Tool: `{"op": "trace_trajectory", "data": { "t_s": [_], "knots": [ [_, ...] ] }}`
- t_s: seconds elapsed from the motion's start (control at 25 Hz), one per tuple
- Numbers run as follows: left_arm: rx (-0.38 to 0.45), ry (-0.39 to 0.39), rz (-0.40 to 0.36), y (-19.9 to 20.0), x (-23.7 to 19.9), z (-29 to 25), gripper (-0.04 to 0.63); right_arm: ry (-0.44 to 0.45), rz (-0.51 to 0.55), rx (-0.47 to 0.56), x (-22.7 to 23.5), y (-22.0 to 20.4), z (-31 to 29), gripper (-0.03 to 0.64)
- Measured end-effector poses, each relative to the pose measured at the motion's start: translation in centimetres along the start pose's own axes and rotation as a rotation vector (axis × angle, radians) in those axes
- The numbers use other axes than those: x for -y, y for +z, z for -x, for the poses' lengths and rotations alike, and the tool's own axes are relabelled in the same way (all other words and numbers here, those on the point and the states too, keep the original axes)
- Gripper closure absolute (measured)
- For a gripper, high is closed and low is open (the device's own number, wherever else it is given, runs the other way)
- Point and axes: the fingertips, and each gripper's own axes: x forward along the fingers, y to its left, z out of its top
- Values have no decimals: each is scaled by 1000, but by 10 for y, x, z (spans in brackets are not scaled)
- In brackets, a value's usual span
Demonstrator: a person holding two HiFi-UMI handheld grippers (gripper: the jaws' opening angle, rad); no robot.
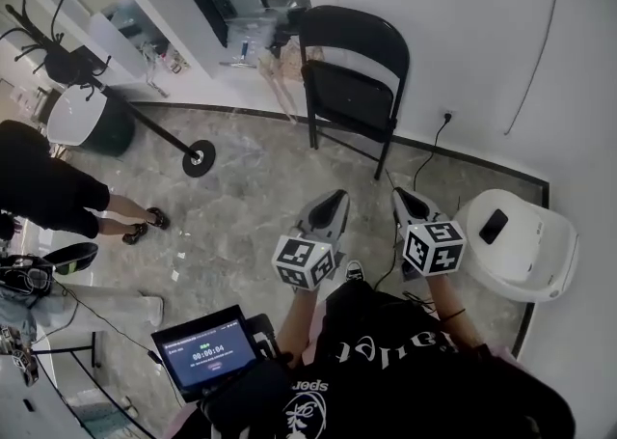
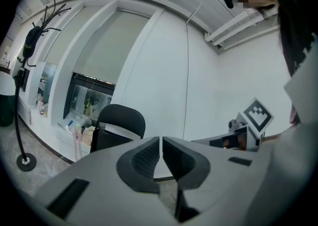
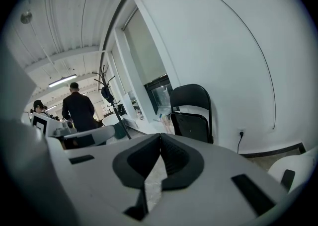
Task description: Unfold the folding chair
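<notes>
A black folding chair (image 1: pixel 352 85) leans folded against the white wall, its seat flipped up against the backrest. The same chair (image 2: pixel 117 126) shows left of centre in the left gripper view, and the chair (image 3: pixel 193 113) shows right of centre in the right gripper view. My left gripper (image 1: pixel 336 201) is held out over the marble floor, well short of the chair, shut and empty. My right gripper (image 1: pixel 404 198) is beside it, also shut with nothing between its pads. Both point toward the chair.
A white round-bodied appliance (image 1: pixel 516 239) stands on the floor at the right by the wall, near a power cord and socket (image 1: pixel 445 119). A coat stand (image 1: pixel 198 157) has its base at left. A person (image 1: pixel 58 191) stands at far left. A tablet (image 1: pixel 204 350) hangs near my waist.
</notes>
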Motion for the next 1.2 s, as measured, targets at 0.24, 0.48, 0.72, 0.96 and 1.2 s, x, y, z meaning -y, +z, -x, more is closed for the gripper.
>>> {"op": "trace_trajectory", "data": {
  "t_s": [0.24, 0.48, 0.72, 0.96, 1.2],
  "knots": [
    [-5, -3, -6, 9, -48, -17, 574, -43, 2, 0, 0, 14, -35, 601],
    [-25, -40, 31, -1, -52, -37, 574, -73, -10, -4, 15, 18, -47, 601],
    [-38, -43, 46, -1, -55, -68, 574, -73, -33, -9, 41, 28, -58, 601],
    [-25, 8, 70, 13, -58, -118, 574, -24, -27, -21, 83, 56, -80, 601],
    [15, 100, 105, 21, -50, -187, 574, 51, 17, -56, 145, 86, -102, 601]
  ]
}}
